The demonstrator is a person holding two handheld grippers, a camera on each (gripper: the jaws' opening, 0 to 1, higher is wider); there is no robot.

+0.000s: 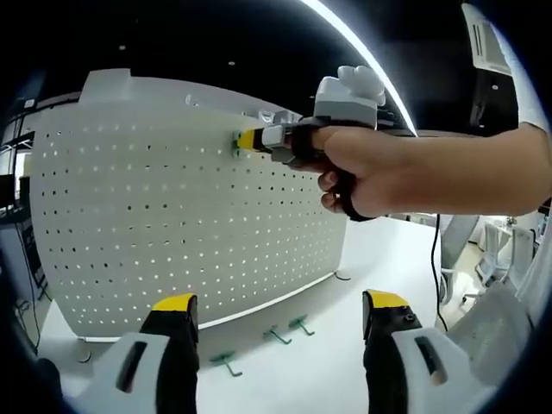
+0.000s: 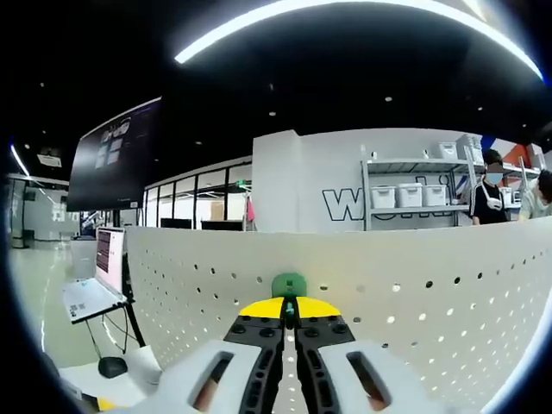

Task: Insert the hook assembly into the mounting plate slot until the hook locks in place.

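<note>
The green hook (image 2: 289,284) sits pinched at the tip of the right tongs (image 2: 290,308), whose yellow-capped jaws are drawn nearly together on it, and it is pressed up against the white pegboard (image 2: 414,293), near that board's upper edge. In the left gripper view the same hook (image 1: 236,143) shows as a small green piece touching the pegboard (image 1: 155,216) high on its face and toward its right side, with the right tongs (image 1: 255,138) clamped on it and a person's hand (image 1: 379,172) wrapped round the grip behind them (the forearm runs off to the right).

Below the pegboard, on the white bench (image 1: 379,267), three spare green hooks lie just in front of the board's bottom edge: one (image 1: 228,362) nearest the left jaw, one (image 1: 278,335) in the middle, and one (image 1: 302,324) beside it. The left tongs (image 1: 280,312) stand wide, both yellow tips well apart with nothing between them, hovering low in front of the pegboard's base.

Beyond the pegboard's top edge, in the right gripper view, stand a shelf rack (image 2: 414,197) with white bins and two people (image 2: 490,194) at the far right. To the left of the pegboard an open laptop (image 2: 99,276) rests on a stand, with a large dark screen (image 2: 116,155) hanging above it.
</note>
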